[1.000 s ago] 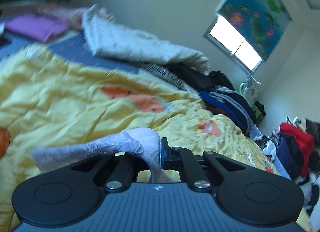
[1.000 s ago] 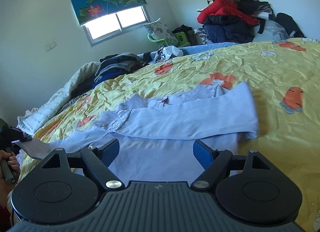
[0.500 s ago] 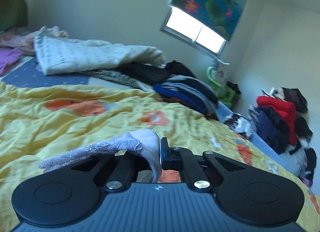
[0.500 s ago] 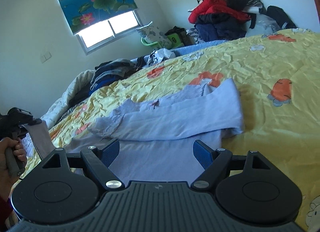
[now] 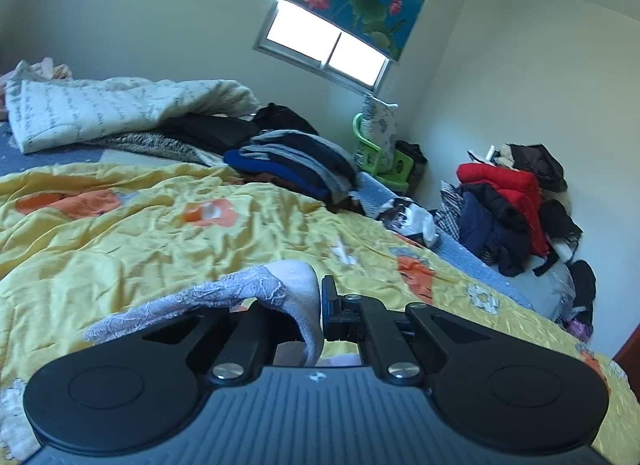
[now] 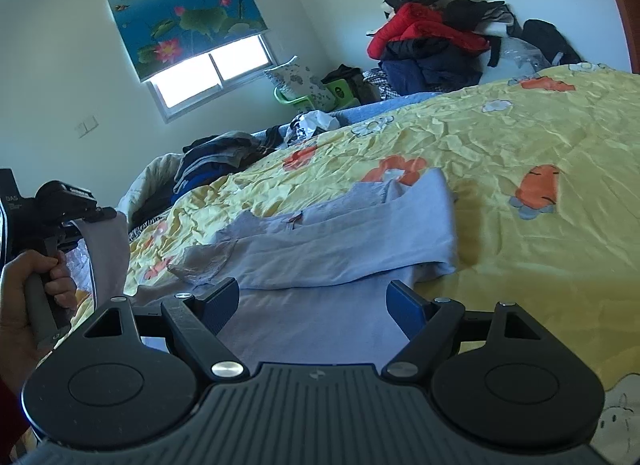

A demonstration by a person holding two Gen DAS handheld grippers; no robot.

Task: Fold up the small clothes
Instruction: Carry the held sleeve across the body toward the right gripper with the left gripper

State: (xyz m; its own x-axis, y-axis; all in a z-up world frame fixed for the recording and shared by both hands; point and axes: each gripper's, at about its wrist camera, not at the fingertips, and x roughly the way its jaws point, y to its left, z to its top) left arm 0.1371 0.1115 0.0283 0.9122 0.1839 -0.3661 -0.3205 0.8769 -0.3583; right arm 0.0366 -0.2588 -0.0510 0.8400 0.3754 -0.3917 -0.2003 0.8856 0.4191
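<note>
Across the crumpled yellow quilt with orange flowers [image 6: 500,145], a pale lilac long-sleeved garment [image 6: 340,245] lies flat, one sleeve folded over its body. At six o'clock in the right wrist view, the right gripper [image 6: 312,305] hovers with jaws wide apart and nothing between them. At nine o'clock, the left gripper [image 5: 320,305] is clamped on the lace-trimmed sleeve cuff [image 5: 256,289], lifted off the quilt.

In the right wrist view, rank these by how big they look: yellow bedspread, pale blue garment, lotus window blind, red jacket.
Largest to smallest, as they look:
1. yellow bedspread
2. pale blue garment
3. lotus window blind
4. red jacket
The garment lies nearest the camera, so its lead over the blind is unsure.
</note>
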